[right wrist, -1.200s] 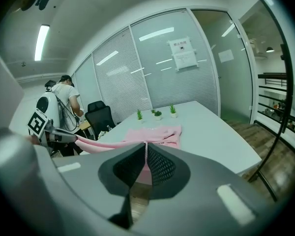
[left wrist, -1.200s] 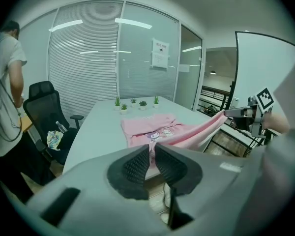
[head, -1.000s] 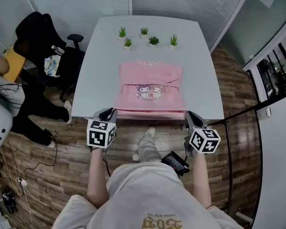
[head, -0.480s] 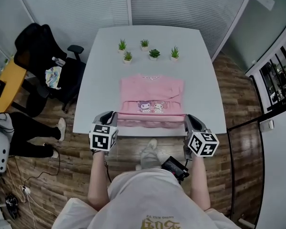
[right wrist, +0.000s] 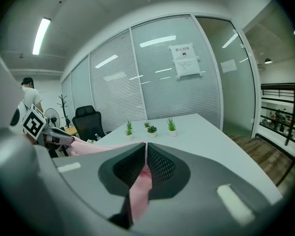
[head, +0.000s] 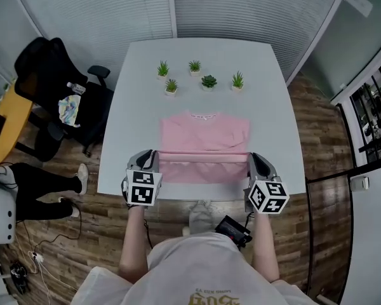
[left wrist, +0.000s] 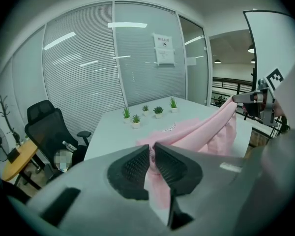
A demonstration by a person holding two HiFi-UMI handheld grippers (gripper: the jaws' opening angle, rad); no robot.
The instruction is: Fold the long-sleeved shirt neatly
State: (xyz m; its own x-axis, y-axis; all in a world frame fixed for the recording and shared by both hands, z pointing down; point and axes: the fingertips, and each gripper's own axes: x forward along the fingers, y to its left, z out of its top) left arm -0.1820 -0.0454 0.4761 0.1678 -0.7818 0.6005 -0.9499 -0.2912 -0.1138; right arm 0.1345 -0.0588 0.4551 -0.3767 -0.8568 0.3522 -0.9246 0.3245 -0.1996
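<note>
A pink long-sleeved shirt (head: 204, 134) lies on the white table (head: 133, 107), collar toward the far side. Its near hem is lifted off the table and stretched in a straight line between both grippers. My left gripper (head: 153, 157) is shut on the hem's left corner; pink cloth (left wrist: 152, 163) shows pinched between its jaws. My right gripper (head: 249, 158) is shut on the right corner, with pink cloth (right wrist: 142, 173) between its jaws. The lifted part (head: 203, 170) hangs toward the table's near edge and covers the shirt's printed picture.
Several small potted plants (head: 207, 81) stand in a row on the far half of the table. A black office chair (head: 44, 81) stands left of the table, with a yellow side table (head: 3, 122) beyond it. Glass walls with blinds close off the back.
Both grippers have carried the shirt's near hem up and toward the far side. The folded-over part now covers the printed picture that showed before.
</note>
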